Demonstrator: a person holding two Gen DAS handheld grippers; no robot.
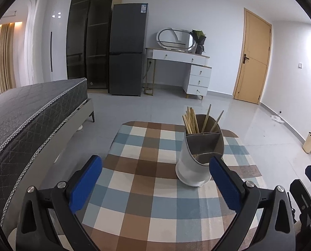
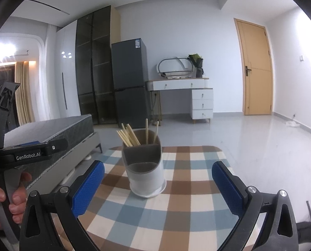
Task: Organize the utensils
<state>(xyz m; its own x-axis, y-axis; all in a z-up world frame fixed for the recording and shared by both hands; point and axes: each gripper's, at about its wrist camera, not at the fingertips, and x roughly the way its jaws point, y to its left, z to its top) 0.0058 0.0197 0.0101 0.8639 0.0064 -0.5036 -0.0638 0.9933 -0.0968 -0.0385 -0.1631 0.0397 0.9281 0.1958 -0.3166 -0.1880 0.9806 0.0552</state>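
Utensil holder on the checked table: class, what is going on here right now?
A person holds a gripper in each hand over a checked table. Both the left gripper and the right gripper are open and empty, pointed at a white and grey holder. Chopsticks already stand in its back compartments, most in one bundle and two apart; the front compartments look empty. No loose utensils show on the table, and nothing is gripped at this moment.

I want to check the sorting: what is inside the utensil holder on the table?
The utensil holder has chopsticks standing in its rear compartments. The front compartment looks empty, but its bottom is hidden by the wall.
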